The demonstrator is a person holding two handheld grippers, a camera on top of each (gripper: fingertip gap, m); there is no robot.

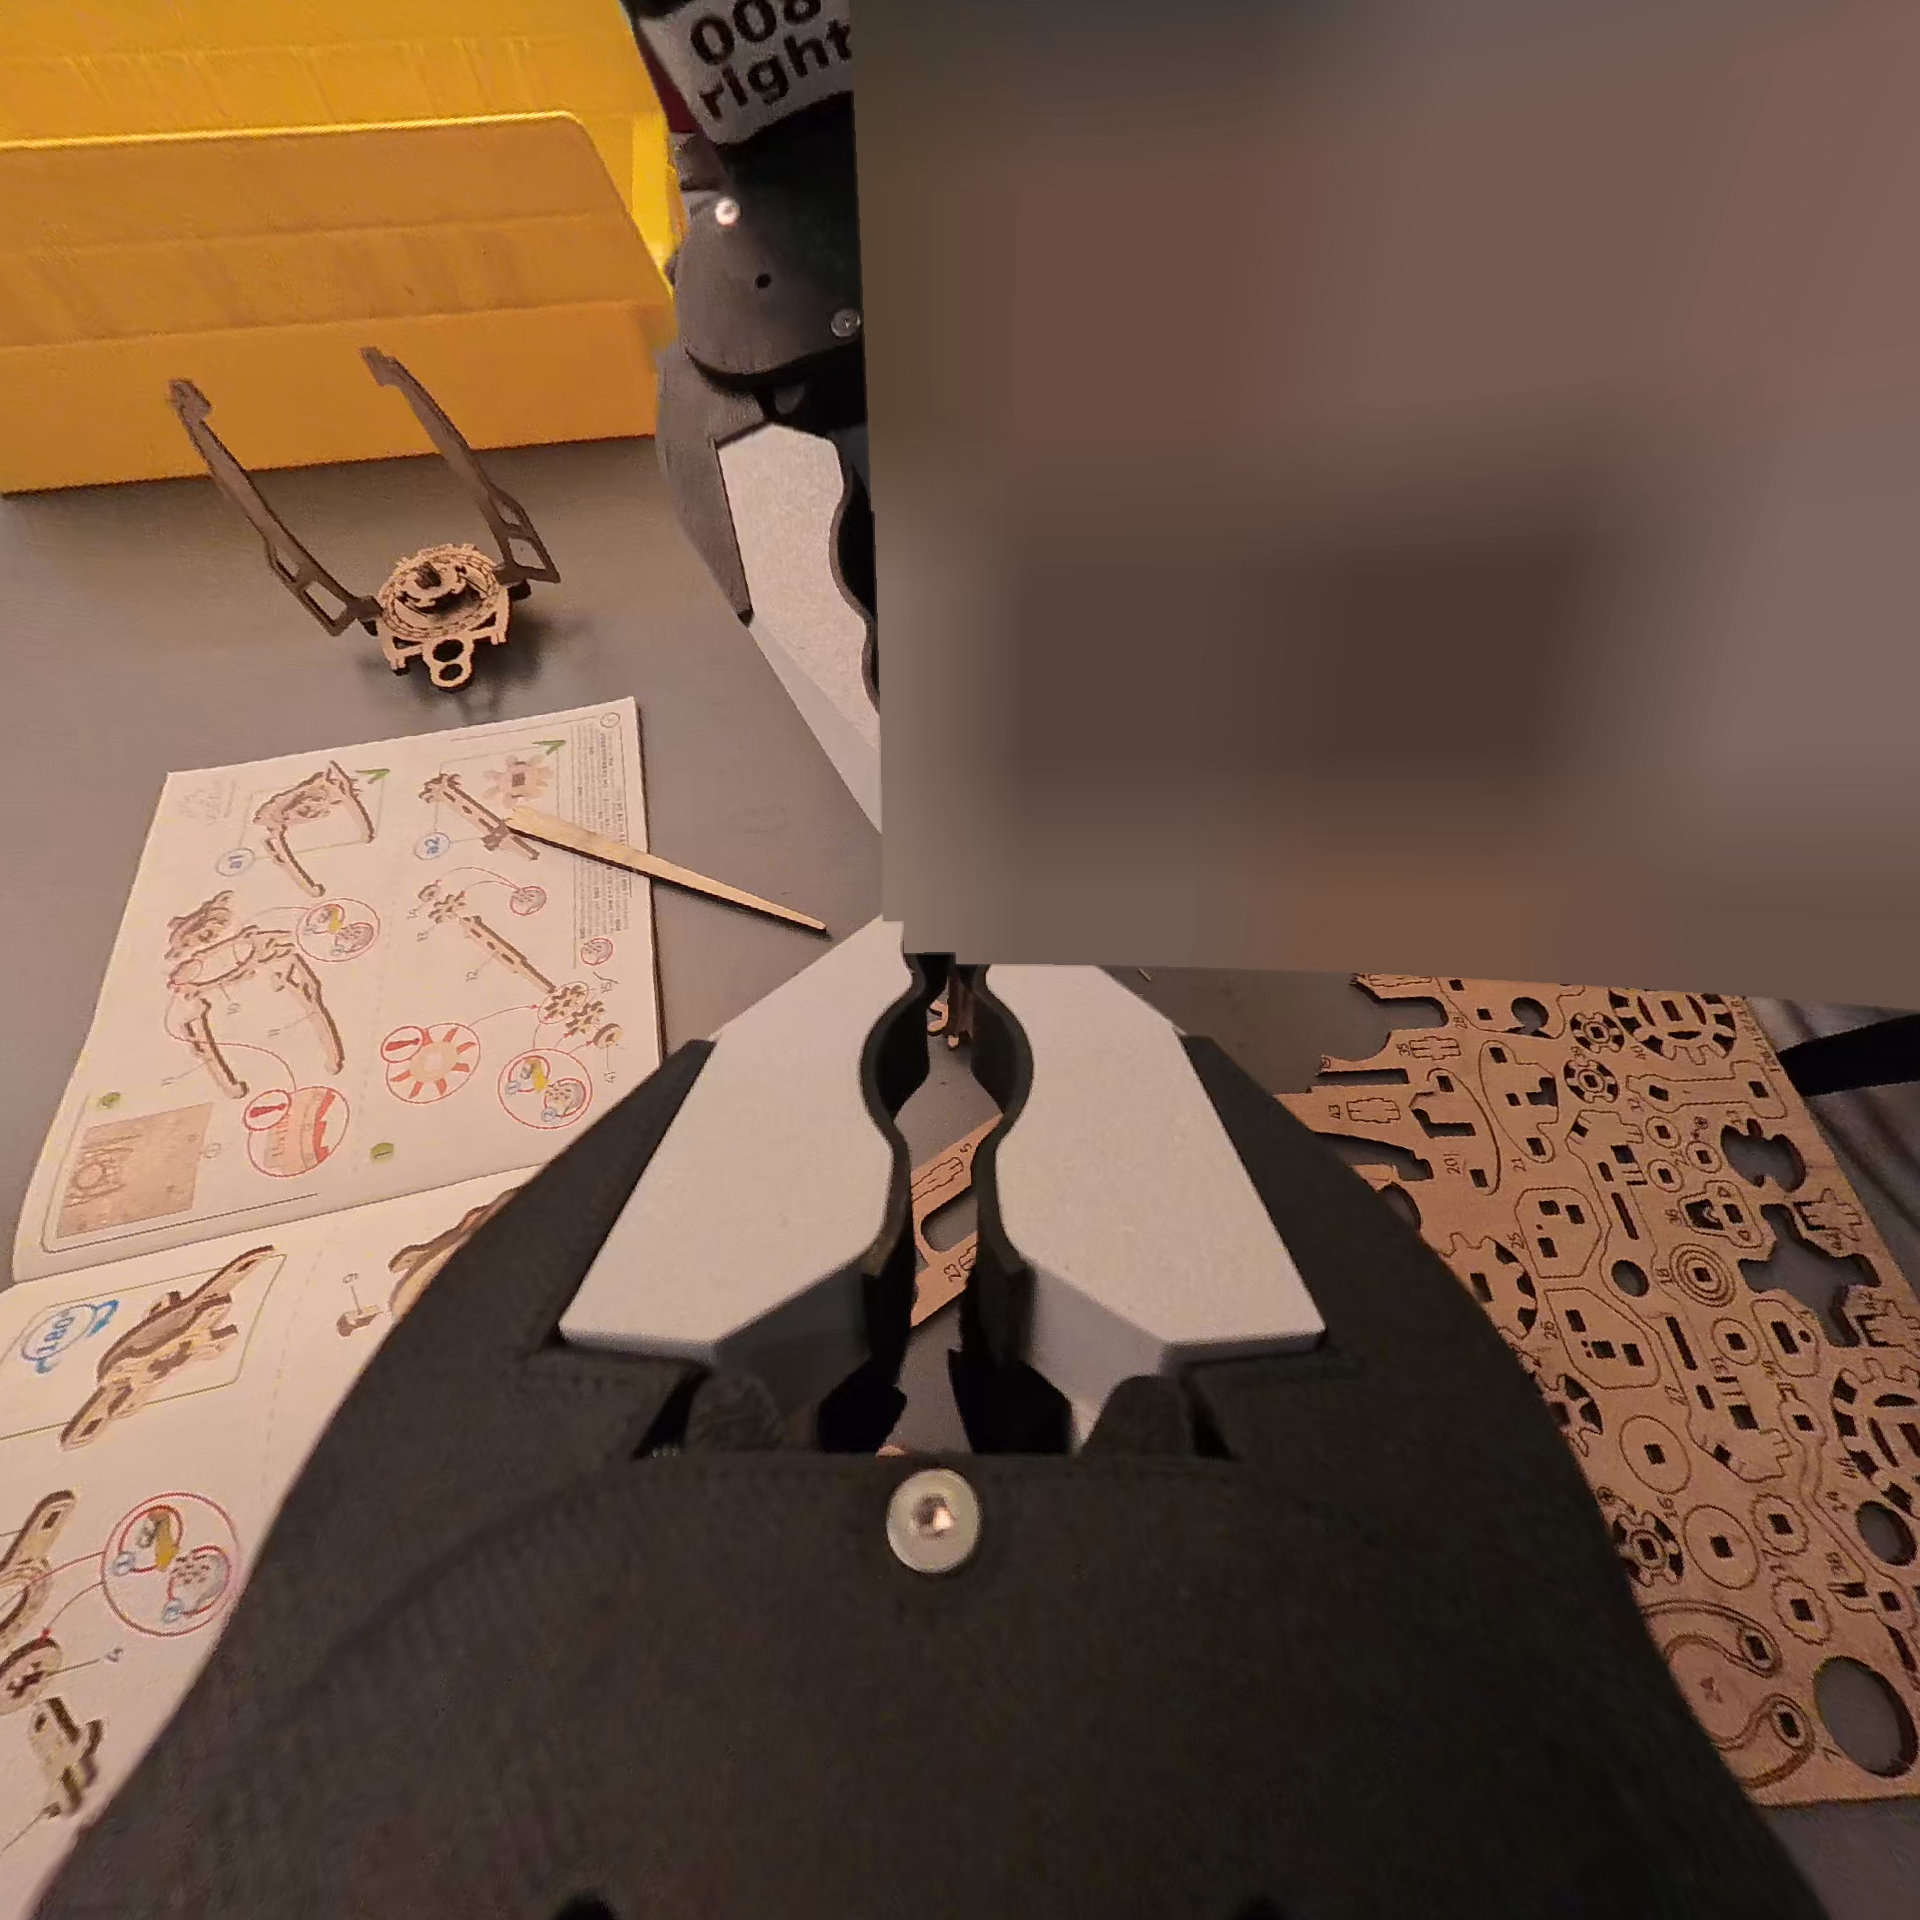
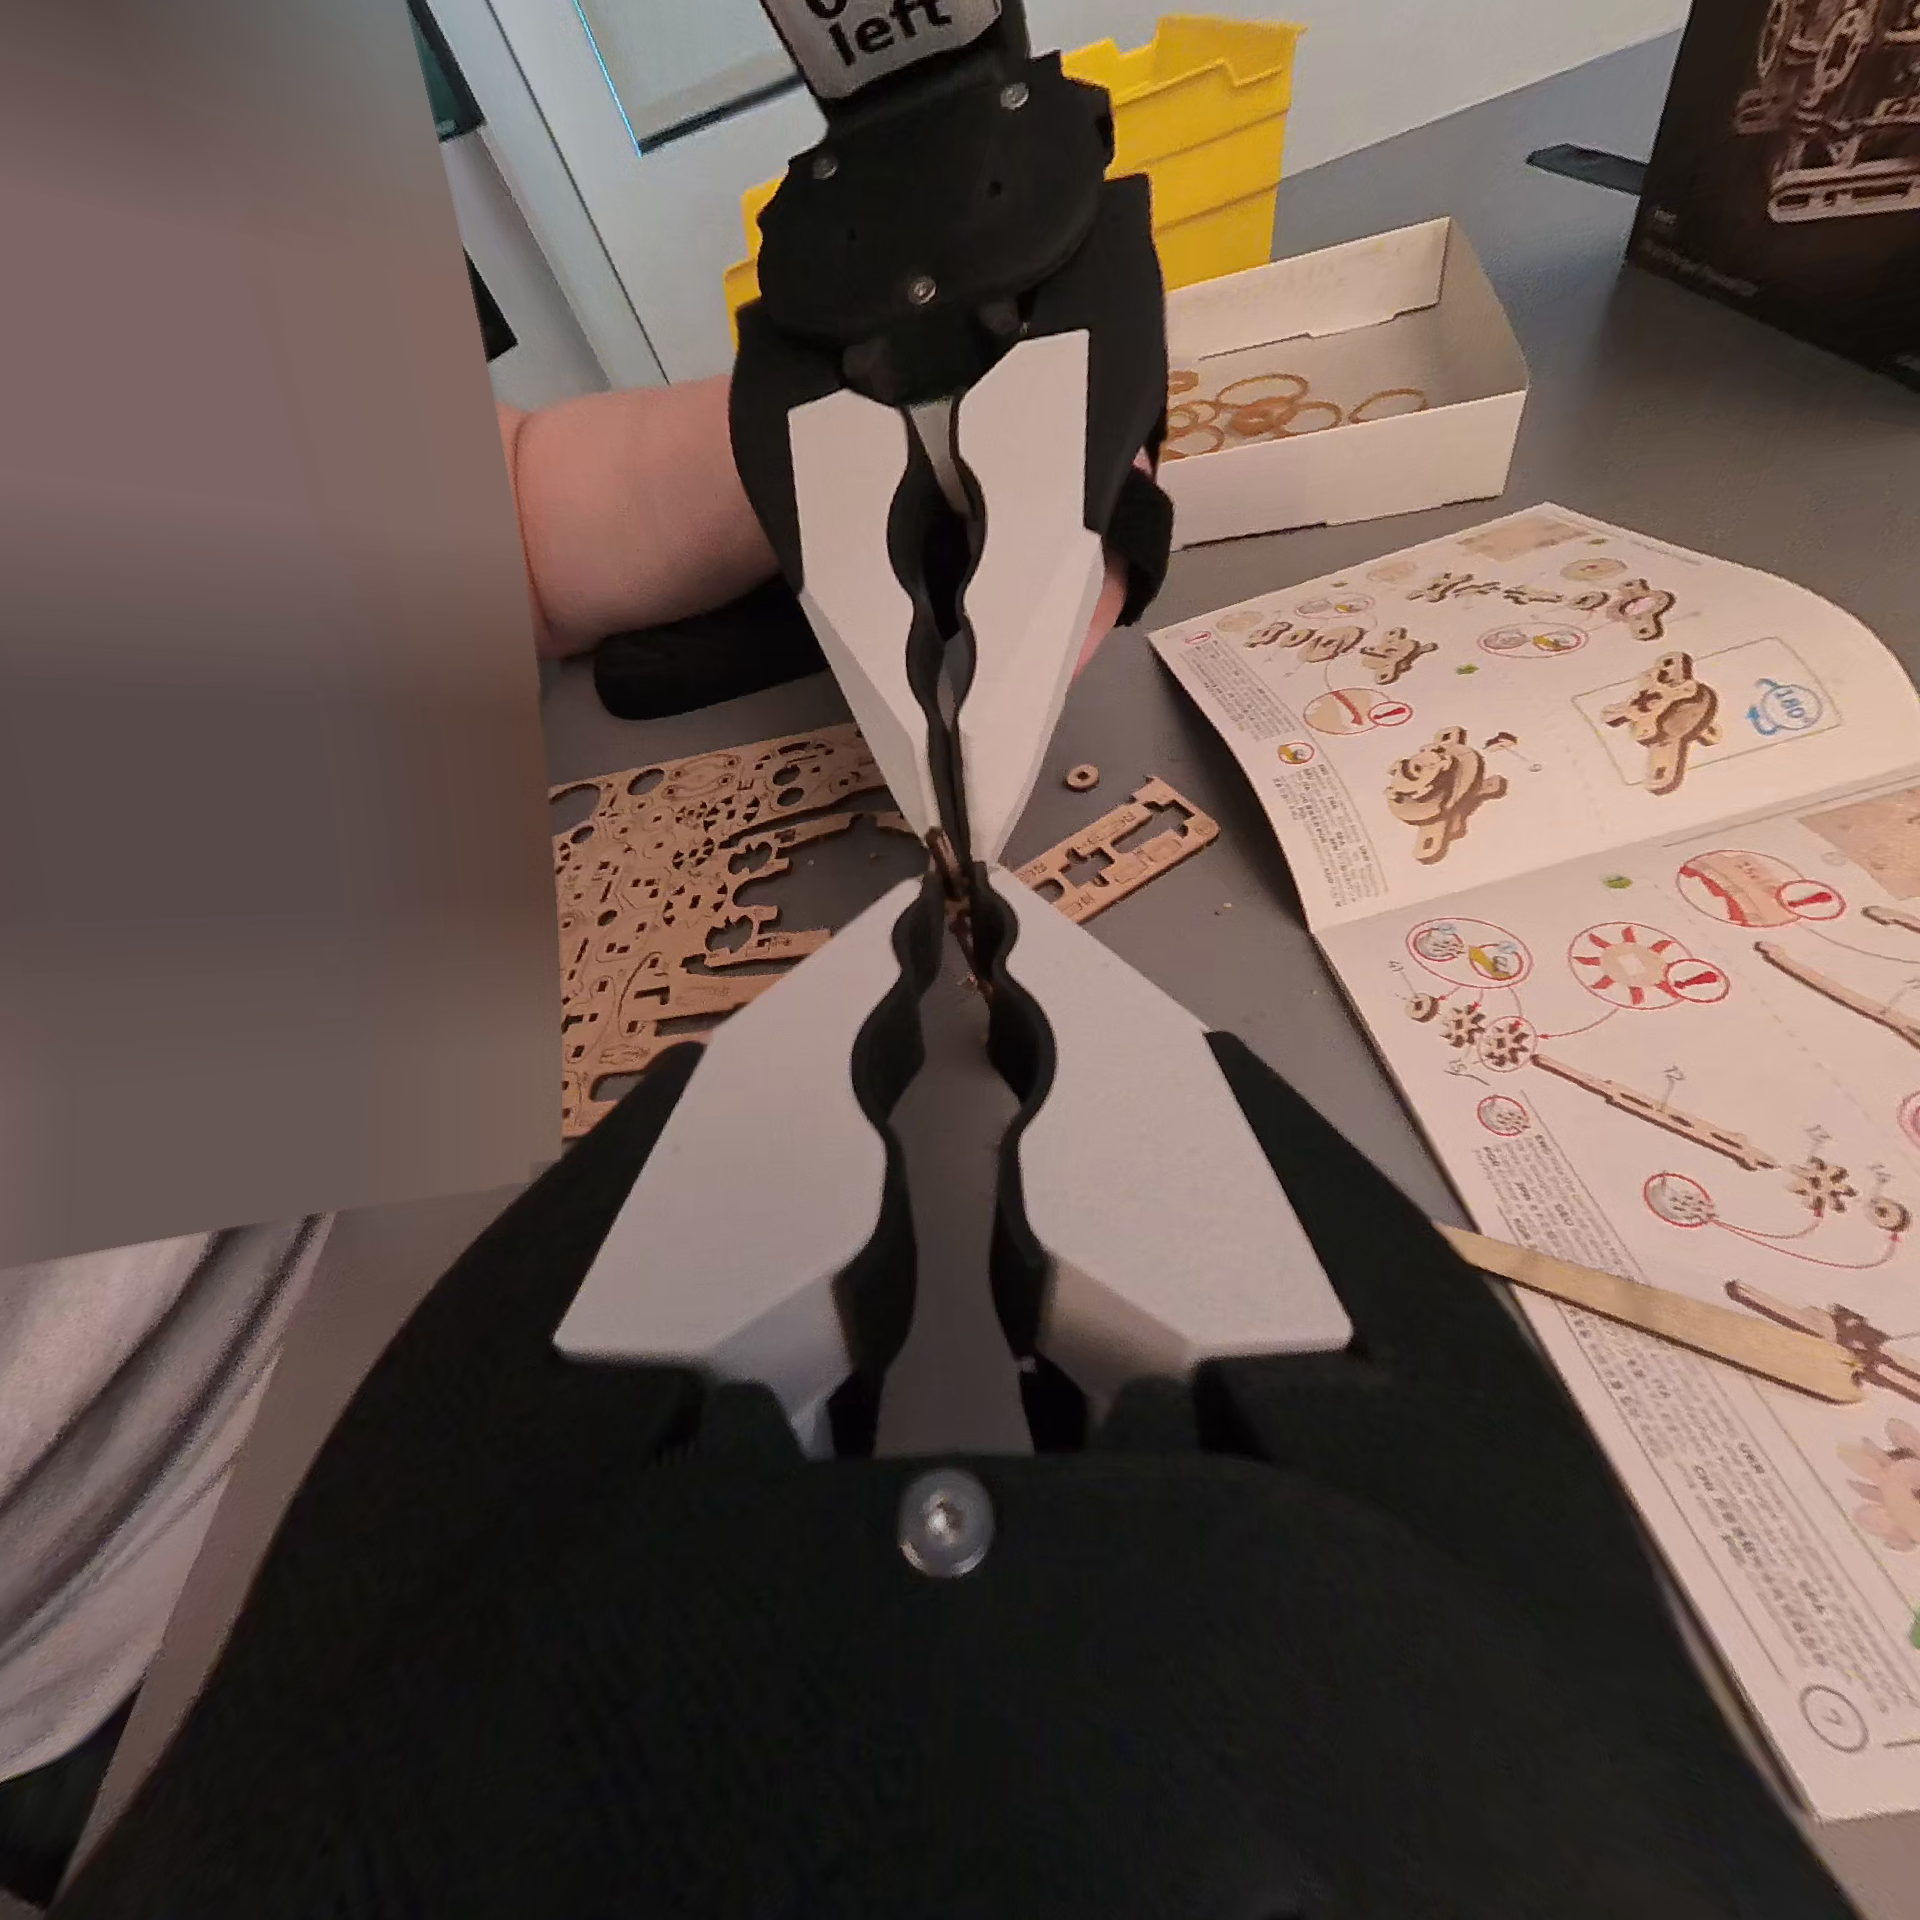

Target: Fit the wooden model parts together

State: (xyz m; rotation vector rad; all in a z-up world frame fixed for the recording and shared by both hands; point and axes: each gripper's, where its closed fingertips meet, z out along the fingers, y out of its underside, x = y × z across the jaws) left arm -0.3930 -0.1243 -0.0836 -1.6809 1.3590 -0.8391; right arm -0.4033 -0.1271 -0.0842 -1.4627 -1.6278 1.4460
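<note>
My left gripper (image 1: 951, 987) is shut on a small dark wooden part (image 1: 951, 1016) at its fingertips. In the right wrist view, my right gripper (image 2: 958, 902) is shut on a small wooden part (image 2: 962, 935), held above the table. The left gripper (image 2: 951, 840) comes down from above, and its tips meet mine on the same piece. I cannot tell whether it is one part or two joined. A partly built model (image 1: 436, 608) with two long dark arms stands on the table at the far left. The right gripper's fingers (image 1: 779, 540) show beside a blurred patch.
Laser-cut wooden sheets (image 1: 1662, 1299) (image 2: 675, 914) lie on the grey table, with a small offcut (image 2: 1122, 854) and a loose ring (image 2: 1086, 776). An open instruction booklet (image 1: 364, 987) (image 2: 1558, 935) carries a wooden stick (image 1: 665, 868) (image 2: 1642, 1320). A white box of rings (image 2: 1351, 416), yellow bins (image 1: 312, 291) and a person's forearm (image 2: 623, 509) are nearby. My two grippers' fingertips are within a few centimetres of each other. Between my right fingertips and the partly built model (image 1: 436, 608) there is roughly 20 cm.
</note>
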